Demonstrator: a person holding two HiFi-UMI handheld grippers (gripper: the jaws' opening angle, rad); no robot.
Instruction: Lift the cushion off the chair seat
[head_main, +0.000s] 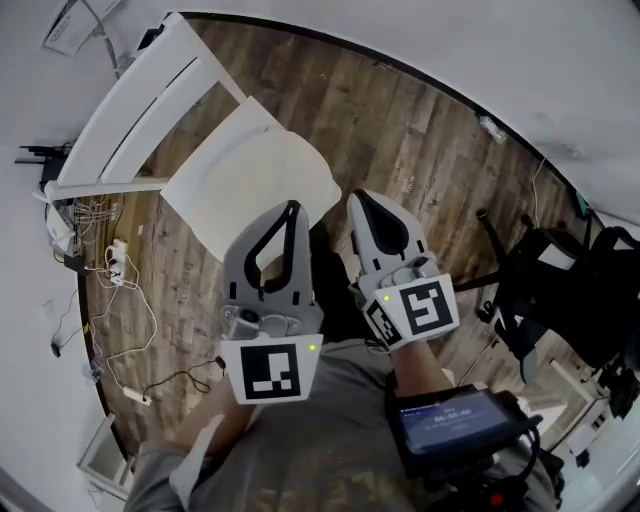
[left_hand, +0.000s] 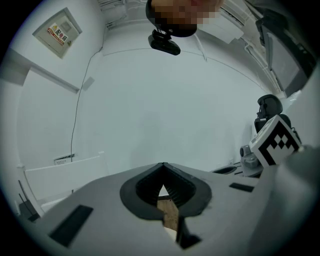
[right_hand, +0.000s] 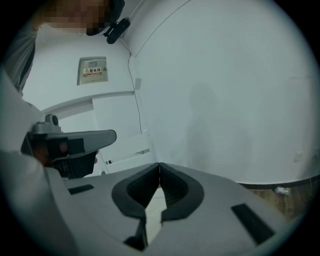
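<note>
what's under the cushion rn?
The cushion covers the seat of the white chair, so the seat surface is hidden. Only the chair's back and the wood floor around it show.

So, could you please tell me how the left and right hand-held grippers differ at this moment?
In the head view, the left hand-held gripper has its tip over the near edge of the cushion. The right hand-held gripper ends just off the cushion's corner. The left one's marker cube faces the camera squarely, while the right one's is turned and shows two faces. Both have their jaws shut and empty.
</note>
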